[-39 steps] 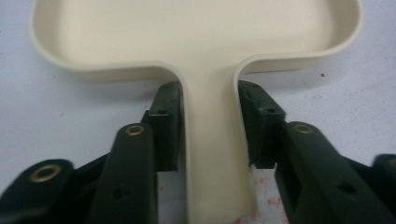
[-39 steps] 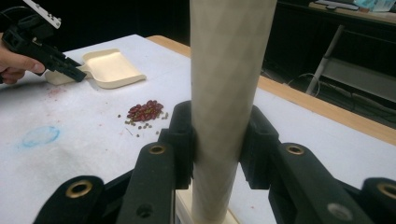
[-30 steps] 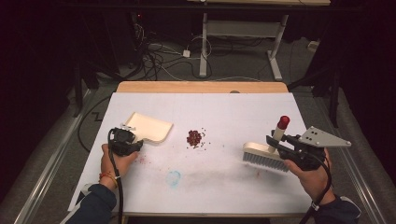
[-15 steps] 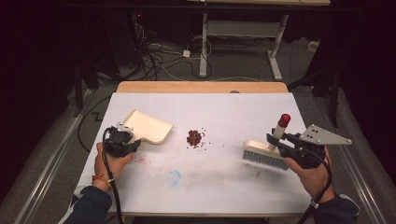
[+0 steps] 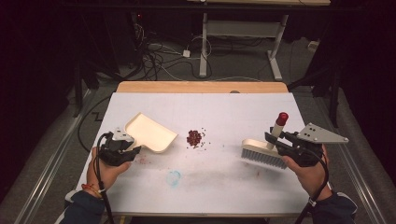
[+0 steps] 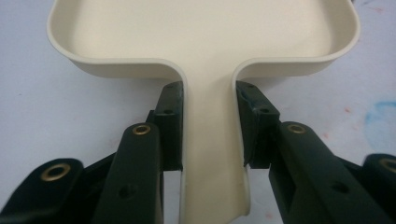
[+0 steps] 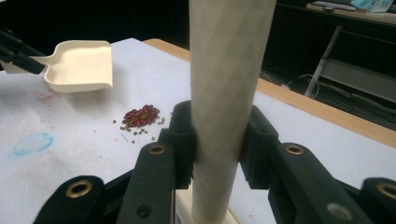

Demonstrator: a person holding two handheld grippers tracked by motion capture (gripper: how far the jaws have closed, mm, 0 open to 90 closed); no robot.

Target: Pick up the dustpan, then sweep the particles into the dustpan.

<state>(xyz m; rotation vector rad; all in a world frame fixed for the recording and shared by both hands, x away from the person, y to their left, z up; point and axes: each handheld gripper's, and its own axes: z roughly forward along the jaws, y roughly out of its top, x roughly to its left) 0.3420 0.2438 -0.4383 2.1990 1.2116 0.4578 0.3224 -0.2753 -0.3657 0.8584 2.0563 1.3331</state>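
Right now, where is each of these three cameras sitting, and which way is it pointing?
High view: above the person's side, looking forward and down on the table; shows both forearms, left gripper, right gripper.
Left gripper view: rides that gripper, looks along its jaws clamping the dustpan by its handle.
Right gripper view: rides that gripper, jaws clamping the brush handle, facing the beans.
Shared: dustpan and beans show in the high and right gripper views.

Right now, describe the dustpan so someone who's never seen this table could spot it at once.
On the white table, look left of the small pile of red beans in the middle. The dustpan is there, its handle clamped in the left gripper. It is the cream, shallow scoop; the brush at the right has bristles and a red-tipped handle.
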